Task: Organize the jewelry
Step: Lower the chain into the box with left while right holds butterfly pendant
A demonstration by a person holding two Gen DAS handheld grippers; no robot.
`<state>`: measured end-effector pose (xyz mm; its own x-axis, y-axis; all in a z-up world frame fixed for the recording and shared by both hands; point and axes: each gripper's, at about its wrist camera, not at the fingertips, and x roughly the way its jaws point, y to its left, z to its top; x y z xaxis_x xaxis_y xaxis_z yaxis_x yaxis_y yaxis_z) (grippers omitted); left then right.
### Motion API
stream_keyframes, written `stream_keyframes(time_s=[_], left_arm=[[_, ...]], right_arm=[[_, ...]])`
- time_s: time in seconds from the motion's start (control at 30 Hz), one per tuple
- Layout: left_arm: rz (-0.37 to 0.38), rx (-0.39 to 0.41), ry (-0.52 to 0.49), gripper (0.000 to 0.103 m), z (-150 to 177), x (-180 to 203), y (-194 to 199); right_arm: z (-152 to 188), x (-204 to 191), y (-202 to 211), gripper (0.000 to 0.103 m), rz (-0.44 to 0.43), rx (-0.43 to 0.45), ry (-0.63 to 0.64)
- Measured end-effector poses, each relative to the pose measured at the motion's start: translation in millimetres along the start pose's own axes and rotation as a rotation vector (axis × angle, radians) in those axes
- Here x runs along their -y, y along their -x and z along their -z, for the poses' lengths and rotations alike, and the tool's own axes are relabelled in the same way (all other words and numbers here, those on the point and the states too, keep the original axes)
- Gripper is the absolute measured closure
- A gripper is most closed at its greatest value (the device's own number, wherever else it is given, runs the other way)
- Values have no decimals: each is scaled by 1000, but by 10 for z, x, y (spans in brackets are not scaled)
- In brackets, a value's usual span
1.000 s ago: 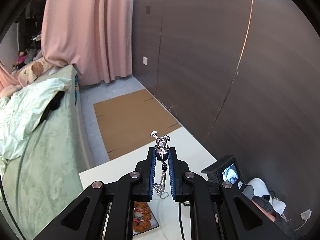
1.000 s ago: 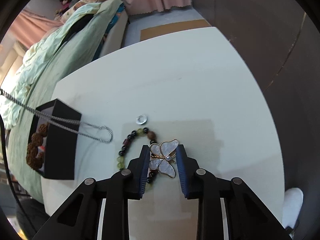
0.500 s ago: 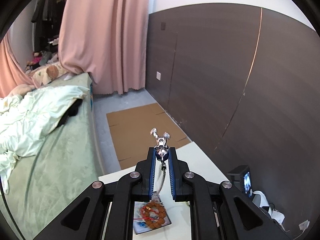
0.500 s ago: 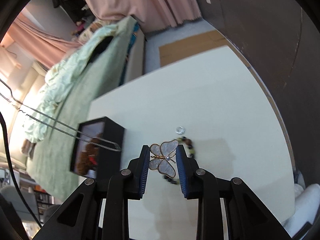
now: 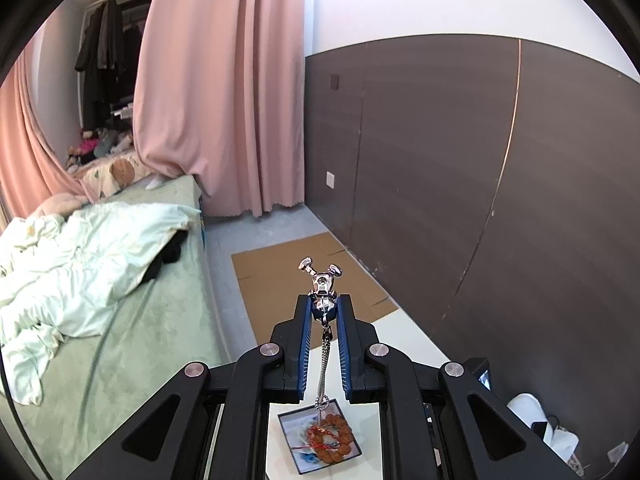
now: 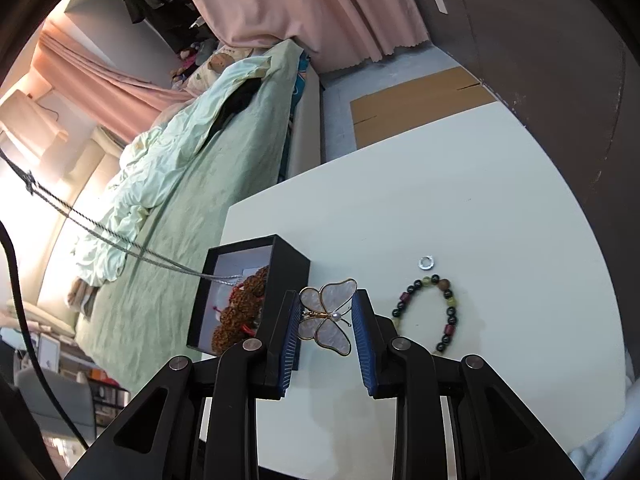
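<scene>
My left gripper (image 5: 323,304) is shut on a silver pendant (image 5: 321,285) whose chain (image 5: 323,368) hangs straight down over a black jewelry box (image 5: 320,436) holding a brown bead bracelet (image 5: 330,438). The chain (image 6: 120,240) also shows in the right wrist view, its end reaching into the box (image 6: 248,292). My right gripper (image 6: 327,316) is shut on a pearly butterfly brooch (image 6: 328,318), held above the white table (image 6: 460,184) just right of the box.
A multicoloured bead bracelet (image 6: 426,312) and a small silver ring (image 6: 426,263) lie on the table to the right of my right gripper. A bed with green bedding (image 6: 188,168) stands left of the table. A dark wall panel (image 5: 460,160) runs along the right.
Both grippers have risen. The left gripper has lifted the chain off the table and carried it over the box. The right gripper has drawn back with the brooch.
</scene>
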<state>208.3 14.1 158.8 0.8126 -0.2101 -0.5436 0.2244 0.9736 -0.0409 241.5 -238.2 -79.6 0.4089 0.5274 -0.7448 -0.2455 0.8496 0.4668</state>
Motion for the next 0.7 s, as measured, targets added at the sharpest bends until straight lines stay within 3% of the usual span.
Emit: stream_keyframes(time_s=[0.7], left_arm=[[-7,-116,34,90,387,-172,-520]], right_arm=[[-4,41,7,75,-33,17,-8]])
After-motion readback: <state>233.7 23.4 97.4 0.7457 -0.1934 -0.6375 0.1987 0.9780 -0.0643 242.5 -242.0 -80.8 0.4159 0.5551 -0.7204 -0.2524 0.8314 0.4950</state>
